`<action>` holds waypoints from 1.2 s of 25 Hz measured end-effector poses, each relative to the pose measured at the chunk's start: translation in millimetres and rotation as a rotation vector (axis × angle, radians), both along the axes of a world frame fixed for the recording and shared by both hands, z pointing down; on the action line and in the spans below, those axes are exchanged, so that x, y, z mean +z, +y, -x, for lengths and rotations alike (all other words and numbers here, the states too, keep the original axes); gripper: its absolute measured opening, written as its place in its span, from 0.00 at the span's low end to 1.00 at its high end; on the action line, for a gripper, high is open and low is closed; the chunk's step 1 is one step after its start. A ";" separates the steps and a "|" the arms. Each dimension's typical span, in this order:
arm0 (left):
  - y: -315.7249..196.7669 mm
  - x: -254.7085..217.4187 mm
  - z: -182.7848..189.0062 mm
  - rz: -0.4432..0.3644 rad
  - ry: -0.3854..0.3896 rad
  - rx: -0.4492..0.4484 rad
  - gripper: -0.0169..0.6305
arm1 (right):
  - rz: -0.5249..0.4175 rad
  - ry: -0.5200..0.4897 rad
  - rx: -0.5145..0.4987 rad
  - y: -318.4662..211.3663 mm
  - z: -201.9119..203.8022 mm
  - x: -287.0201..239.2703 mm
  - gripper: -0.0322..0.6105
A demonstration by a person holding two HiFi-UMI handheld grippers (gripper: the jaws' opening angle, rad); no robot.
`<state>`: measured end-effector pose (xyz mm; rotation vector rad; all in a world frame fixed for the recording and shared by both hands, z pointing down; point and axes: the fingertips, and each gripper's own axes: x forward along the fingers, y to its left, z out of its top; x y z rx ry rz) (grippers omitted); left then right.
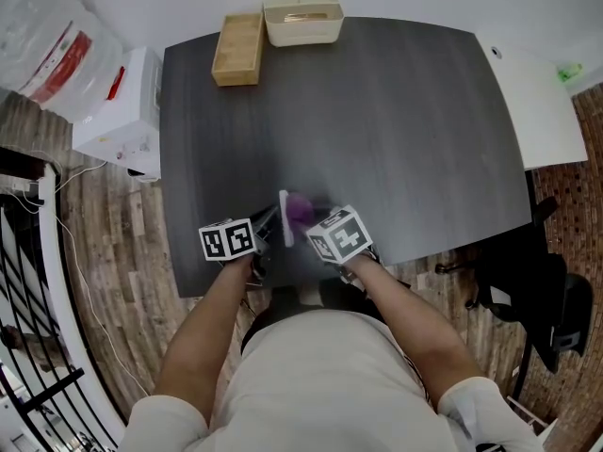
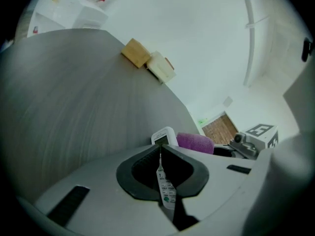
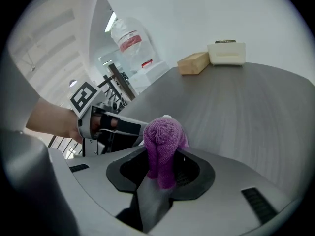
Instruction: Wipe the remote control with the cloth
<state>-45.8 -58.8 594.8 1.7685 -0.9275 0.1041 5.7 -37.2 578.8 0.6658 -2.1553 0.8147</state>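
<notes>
The left tongs (image 2: 160,156) are shut tight on the slim white remote control (image 2: 164,137), held edge-on over the near part of the dark grey tabletop (image 1: 377,111). The right tongs (image 3: 165,165) pinch a bunched purple cloth (image 3: 163,137), which sits just beside the remote's upper end

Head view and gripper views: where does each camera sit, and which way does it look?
Head view: on the person's head, looking down at the table; forearms, left tool, right tool show.
Left gripper view: on the left tool, looking along jaws shut on the remote control.
Right gripper view: on the right tool, along jaws shut on the cloth; left hand shows.
All share the wooden box.
</notes>
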 end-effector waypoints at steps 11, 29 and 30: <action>13.0 -3.5 56.5 -0.053 -0.074 -0.074 0.04 | -0.036 0.086 -0.164 11.6 31.7 8.3 0.26; 25.5 1.5 32.0 -0.207 -0.546 0.250 0.03 | -0.122 0.251 -0.260 -23.6 37.0 5.1 0.26; 25.3 1.3 30.6 -0.204 -0.540 0.247 0.03 | -0.115 0.255 -0.256 -22.1 34.2 7.4 0.26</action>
